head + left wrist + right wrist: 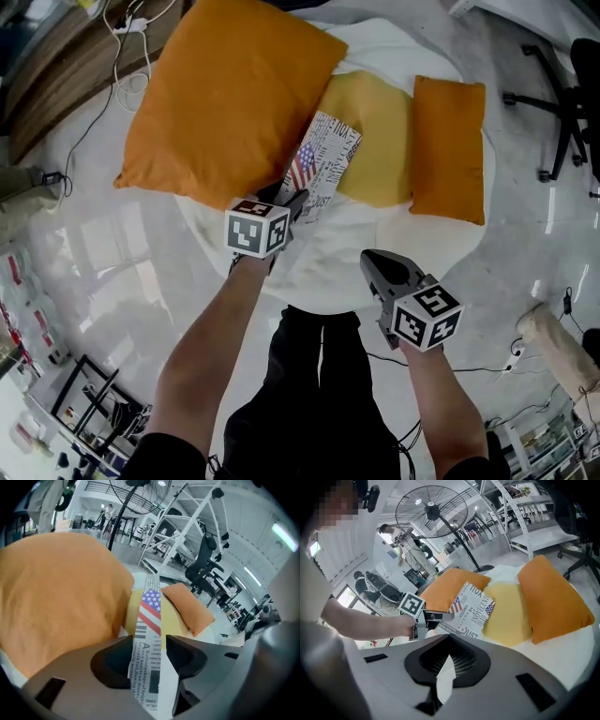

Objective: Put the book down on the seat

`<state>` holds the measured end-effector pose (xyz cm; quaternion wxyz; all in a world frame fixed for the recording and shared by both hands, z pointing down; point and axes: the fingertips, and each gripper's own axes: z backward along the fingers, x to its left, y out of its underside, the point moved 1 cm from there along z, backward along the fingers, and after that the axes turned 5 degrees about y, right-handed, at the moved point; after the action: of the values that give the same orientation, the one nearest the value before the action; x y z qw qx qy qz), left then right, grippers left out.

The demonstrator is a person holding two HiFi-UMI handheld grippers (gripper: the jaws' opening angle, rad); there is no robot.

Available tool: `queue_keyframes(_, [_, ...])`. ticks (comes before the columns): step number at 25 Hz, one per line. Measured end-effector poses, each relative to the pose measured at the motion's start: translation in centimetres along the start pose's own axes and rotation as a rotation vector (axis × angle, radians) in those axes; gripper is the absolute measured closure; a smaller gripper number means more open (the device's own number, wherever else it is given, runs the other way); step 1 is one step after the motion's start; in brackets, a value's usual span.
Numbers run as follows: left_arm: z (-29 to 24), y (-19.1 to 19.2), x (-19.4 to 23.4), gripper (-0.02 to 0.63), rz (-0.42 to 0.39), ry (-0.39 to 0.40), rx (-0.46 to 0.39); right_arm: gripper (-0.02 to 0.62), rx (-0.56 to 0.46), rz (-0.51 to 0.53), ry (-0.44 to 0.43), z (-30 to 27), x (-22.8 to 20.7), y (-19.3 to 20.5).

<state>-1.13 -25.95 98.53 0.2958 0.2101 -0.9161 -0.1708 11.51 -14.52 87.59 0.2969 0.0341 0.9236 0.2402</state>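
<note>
Left tool [296, 200] released, book [323, 155] loose between its jaws, leaning on orange cushion [225, 94] over white seat [323, 253]; right tool [368, 256] clenched, empty; book may snag on withdrawal and topple.

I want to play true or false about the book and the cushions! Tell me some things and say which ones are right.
1. The book has a flag with stars and stripes on its cover. True.
2. The right gripper holds the book. False: its jaws are together with nothing in them. The book stands between the parted jaws of the left gripper.
3. Two orange cushions lie on the white seat. True: a big orange cushion and a small orange cushion.
4. The yellow cushion is on the floor. False: it lies on the seat, between the two orange ones.
</note>
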Motion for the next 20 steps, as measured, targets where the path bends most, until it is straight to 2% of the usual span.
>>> queue_keyframes(4, [1.9,-0.2,0.7,0.365,-0.067,-0.071,0.001,0.580,0.018,-0.008,-0.013,0.0,0.9,1.0])
queue_keyframes(9, [5.2,-0.3,0.4,0.365,-0.102,-0.103,-0.005,0.580,0.001,-0.023,-0.015,1.1,2.6,0.7])
queue_keyframes(14, [9.6,-1.8,-1.1,0.367,-0.100,-0.100,-0.050,0.580,-0.053,0.006,0.010,3.4,4.5,-3.6])
queue_keyframes(20, [17.5,-5.7,-6.3,0.367,-0.197,-0.073,-0.136,0.580,-0.120,0.056,0.029,7.9,9.0,-9.8])
